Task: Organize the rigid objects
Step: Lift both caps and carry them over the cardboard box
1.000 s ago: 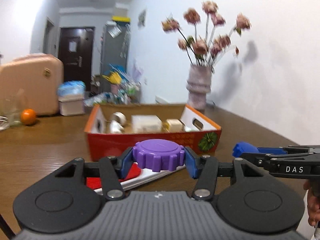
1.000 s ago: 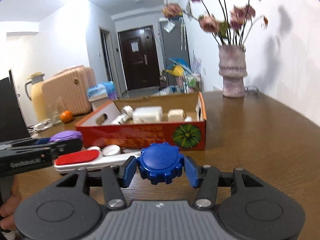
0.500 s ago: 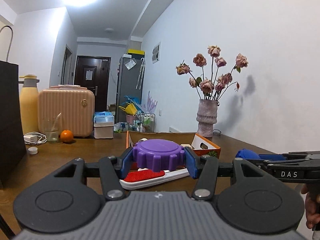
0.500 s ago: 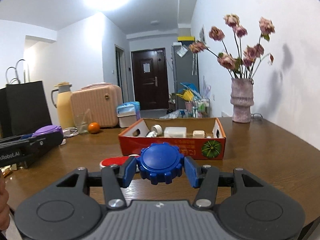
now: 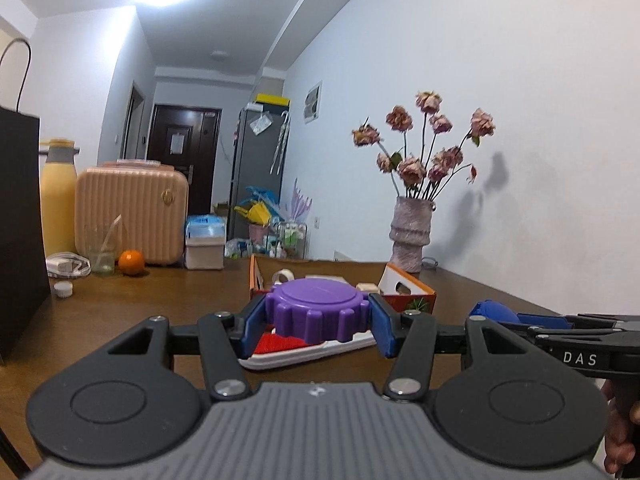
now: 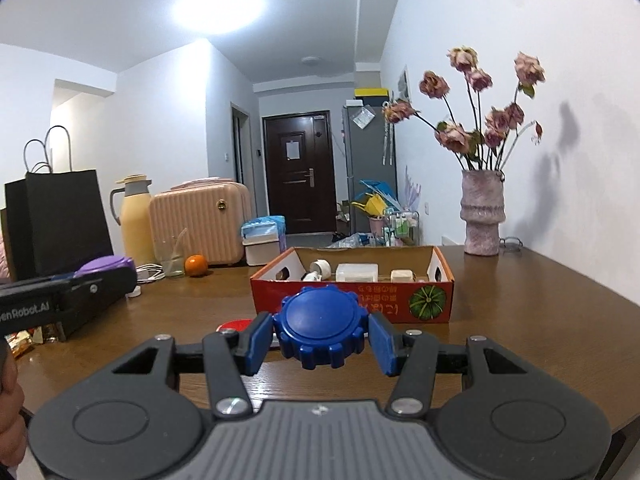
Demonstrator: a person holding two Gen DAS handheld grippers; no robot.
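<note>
You are holding both grippers back from the cardboard box (image 6: 352,300), now smaller at frame centre: left gripper (image 5: 318,320) clamping the purple knob (image 5: 318,312), right gripper (image 6: 322,340) clamping the blue knob (image 6: 320,326), neither boxed yet.

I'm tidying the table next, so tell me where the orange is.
The orange sits on the far left of the wooden table, beside the drinking glass and in front of the peach suitcase.

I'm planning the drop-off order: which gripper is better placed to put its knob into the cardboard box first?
Probably right: the right gripper holds its blue ridged plastic knob facing the red cardboard box. The left gripper's purple ridged knob sits off its corner.
</note>
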